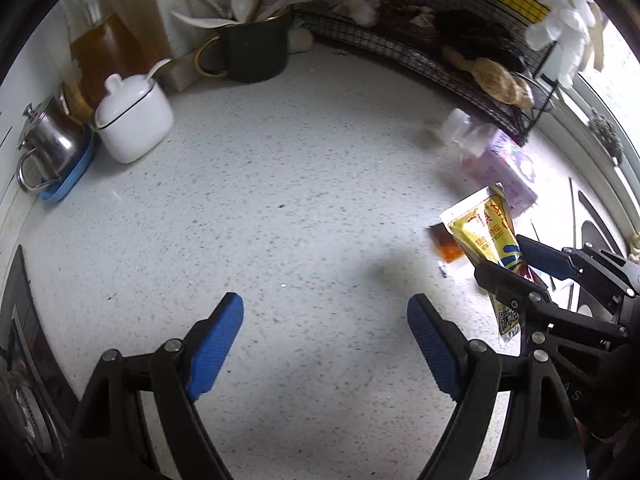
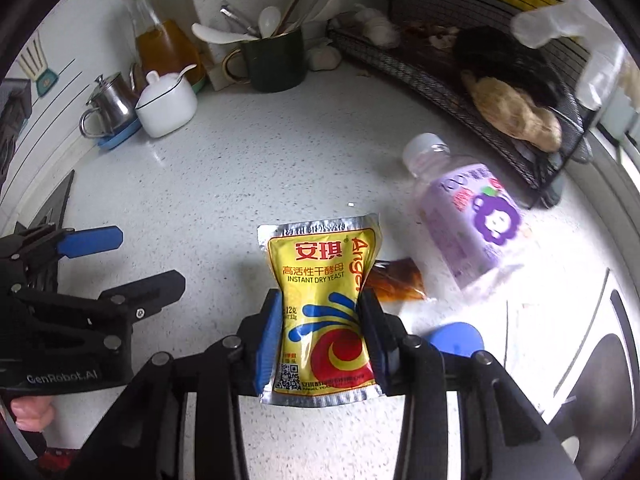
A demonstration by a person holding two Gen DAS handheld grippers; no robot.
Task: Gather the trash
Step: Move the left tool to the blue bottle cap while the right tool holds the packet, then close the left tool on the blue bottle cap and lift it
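A yellow instant dry yeast packet (image 2: 324, 304) stands pinched between the blue pads of my right gripper (image 2: 320, 312), which is shut on it and holds it off the white speckled counter (image 2: 224, 184). The left wrist view shows the same packet (image 1: 486, 236) in my right gripper (image 1: 514, 260) at the right. My left gripper (image 1: 326, 344) hangs open over bare counter (image 1: 280, 200) with nothing between its fingers; it also shows at the left (image 2: 132, 256). A purple-labelled plastic bottle (image 2: 468, 212) lies on its side beyond the packet, and a small brown sauce sachet (image 2: 396, 280) lies beside it.
At the back left stand a steel pot (image 2: 108, 100), a white lidded jar (image 2: 168, 104), an oil bottle (image 2: 160, 36) and a dark mug of utensils (image 2: 276, 56). A black wire rack (image 2: 500, 92) with ginger runs along the right. A blue round lid (image 2: 456, 338) lies near my right fingers.
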